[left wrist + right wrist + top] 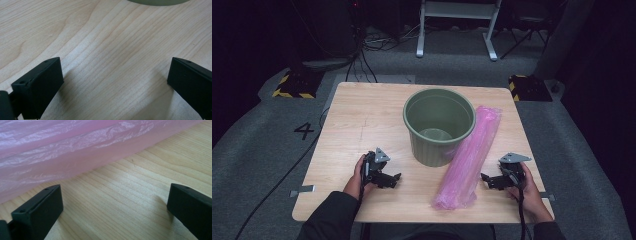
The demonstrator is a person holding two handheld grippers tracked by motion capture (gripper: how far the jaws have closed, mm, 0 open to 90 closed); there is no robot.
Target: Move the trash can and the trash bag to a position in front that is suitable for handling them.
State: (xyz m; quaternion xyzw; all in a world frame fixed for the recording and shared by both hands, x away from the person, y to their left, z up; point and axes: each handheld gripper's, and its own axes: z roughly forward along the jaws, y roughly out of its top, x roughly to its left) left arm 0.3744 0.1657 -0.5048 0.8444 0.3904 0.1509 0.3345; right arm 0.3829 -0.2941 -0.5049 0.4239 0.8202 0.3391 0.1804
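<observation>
Looking from the high view, a light wooden table (pixel 362 120) carries a green plastic bucket (pixel 439 125) near its middle, standing upright with its mouth open to the top. Just beside the bucket, on its right, lies a long roll of pink plastic bags (pixel 469 157), and its far end seems to touch the bucket wall. The left gripper (pixel 396 179) rests low over the table at the near left, held by the person's left hand (pixel 357 177), and it points toward the bucket's base with a gap between them. The right gripper (pixel 486 179) is held by the right hand (pixel 527 187) at the near right and points at the near part of the pink roll, close to it but apart. From the left gripper view, the two black jaws stand wide with only bare wood between them, and the bucket's base (pixel 157 2) is at the top edge. From the right gripper view, the jaws stand wide as well, nothing is between them, and the crinkled pink roll (pixel 75 150) lies across the upper part, just ahead of the jaw tips.
</observation>
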